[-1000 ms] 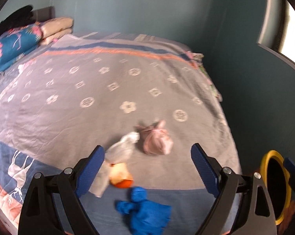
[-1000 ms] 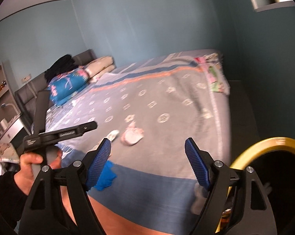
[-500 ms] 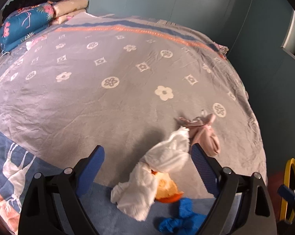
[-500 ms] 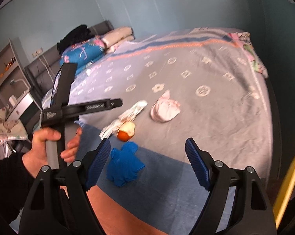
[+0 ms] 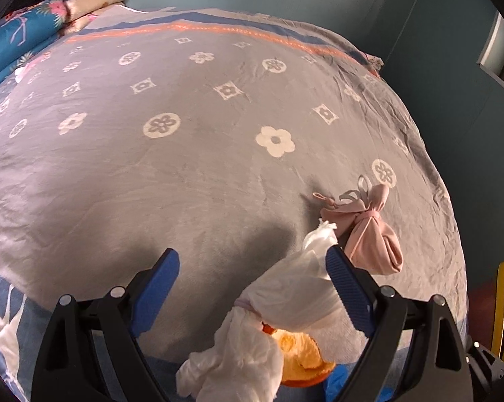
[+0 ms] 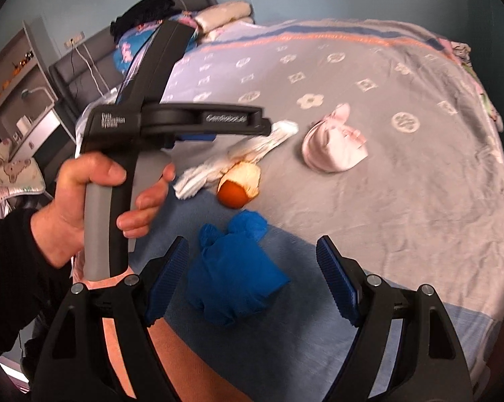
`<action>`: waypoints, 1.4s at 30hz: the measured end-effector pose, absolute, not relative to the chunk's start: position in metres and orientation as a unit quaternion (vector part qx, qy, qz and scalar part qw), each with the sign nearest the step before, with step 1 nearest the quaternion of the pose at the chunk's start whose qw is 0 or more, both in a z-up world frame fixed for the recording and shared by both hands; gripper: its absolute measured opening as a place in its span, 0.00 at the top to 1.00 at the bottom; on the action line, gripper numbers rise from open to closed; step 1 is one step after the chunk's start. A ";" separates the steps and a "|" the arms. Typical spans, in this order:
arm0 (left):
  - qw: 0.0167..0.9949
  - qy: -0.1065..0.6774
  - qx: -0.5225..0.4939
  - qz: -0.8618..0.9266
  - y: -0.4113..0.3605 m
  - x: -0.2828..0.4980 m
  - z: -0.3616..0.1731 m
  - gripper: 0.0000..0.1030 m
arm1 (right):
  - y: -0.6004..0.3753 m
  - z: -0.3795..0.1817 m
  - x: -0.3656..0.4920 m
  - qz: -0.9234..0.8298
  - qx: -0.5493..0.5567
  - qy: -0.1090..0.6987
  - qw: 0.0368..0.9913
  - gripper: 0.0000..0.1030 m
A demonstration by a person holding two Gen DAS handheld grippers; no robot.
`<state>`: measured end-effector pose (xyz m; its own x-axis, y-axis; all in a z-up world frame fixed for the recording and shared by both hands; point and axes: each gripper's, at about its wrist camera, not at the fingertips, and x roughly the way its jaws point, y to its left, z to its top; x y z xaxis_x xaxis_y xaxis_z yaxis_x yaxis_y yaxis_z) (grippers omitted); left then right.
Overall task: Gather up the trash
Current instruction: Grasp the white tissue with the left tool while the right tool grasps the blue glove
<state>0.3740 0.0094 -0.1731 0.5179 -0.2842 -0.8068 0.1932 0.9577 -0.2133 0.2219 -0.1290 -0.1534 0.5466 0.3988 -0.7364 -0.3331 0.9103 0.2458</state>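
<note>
Collecting seems barely begun: both the left gripper [image 5: 252, 284] and right gripper [image 6: 252, 278] gape empty, tissue [image 5: 285, 305], orange peel [image 6: 240, 184], blue glove [image 6: 233, 278] and pink bundle [image 6: 332, 149] lying ahead.

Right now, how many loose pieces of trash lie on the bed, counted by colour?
White: 1, the crumpled tissue
Orange: 1, the orange peel
Blue: 1, the glove
Pink: 1, the knotted cloth bundle
Total: 4
</note>
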 end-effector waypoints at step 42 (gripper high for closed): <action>0.892 0.411 -0.058 -0.181 0.034 0.343 -0.113 0.92 | -0.115 -0.148 0.226 0.226 0.017 0.427 0.875 0.84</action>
